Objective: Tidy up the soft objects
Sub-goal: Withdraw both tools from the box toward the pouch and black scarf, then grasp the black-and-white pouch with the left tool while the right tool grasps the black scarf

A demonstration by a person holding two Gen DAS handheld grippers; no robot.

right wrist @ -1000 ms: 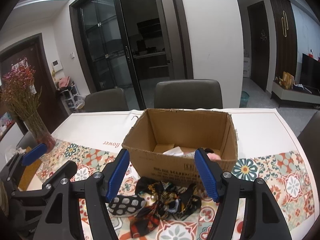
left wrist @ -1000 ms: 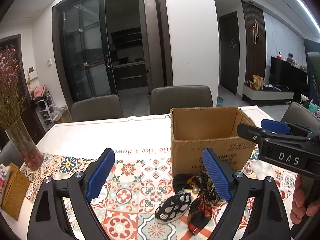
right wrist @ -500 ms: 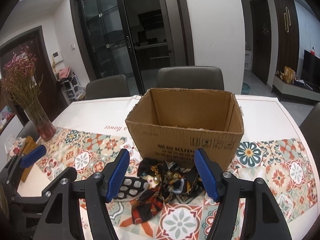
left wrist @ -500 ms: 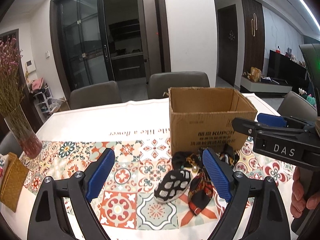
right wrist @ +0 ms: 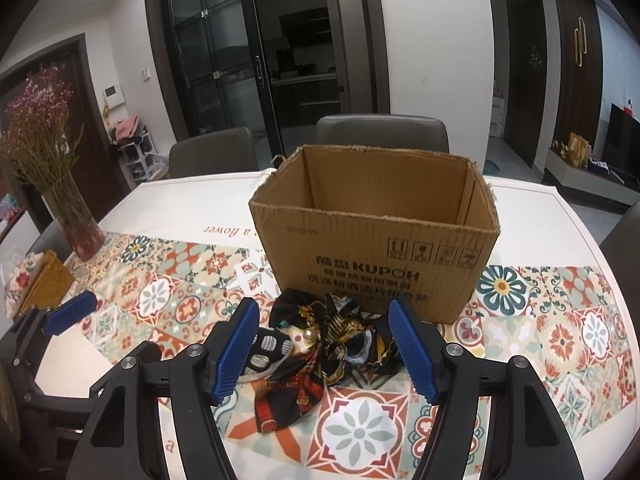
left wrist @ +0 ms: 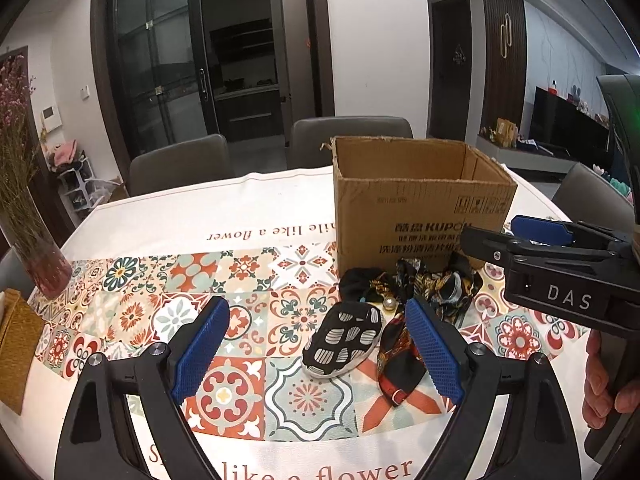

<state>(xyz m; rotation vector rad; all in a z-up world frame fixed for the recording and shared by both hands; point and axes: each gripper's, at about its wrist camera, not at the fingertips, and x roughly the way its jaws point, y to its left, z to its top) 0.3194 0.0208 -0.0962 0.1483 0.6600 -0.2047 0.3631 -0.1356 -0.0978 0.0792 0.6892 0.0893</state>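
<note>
Tablecloth with patterned tiles (left wrist: 132,312) lies bare left of the black-and-grey soft shoe (left wrist: 344,338) in the left wrist view; the left gripper (left wrist: 316,350) hangs above, jaws wide and empty. From the right wrist, the right gripper (right wrist: 324,354) gapes empty above the dark patterned silk scarf (right wrist: 340,340), bunched against the brown cardboard box's (right wrist: 380,256) front wall.

The box (right wrist: 372,256) floor is hidden behind its near wall; the right tool's (left wrist: 532,236) holding hand (left wrist: 604,384) is cut off at frame edge.
</note>
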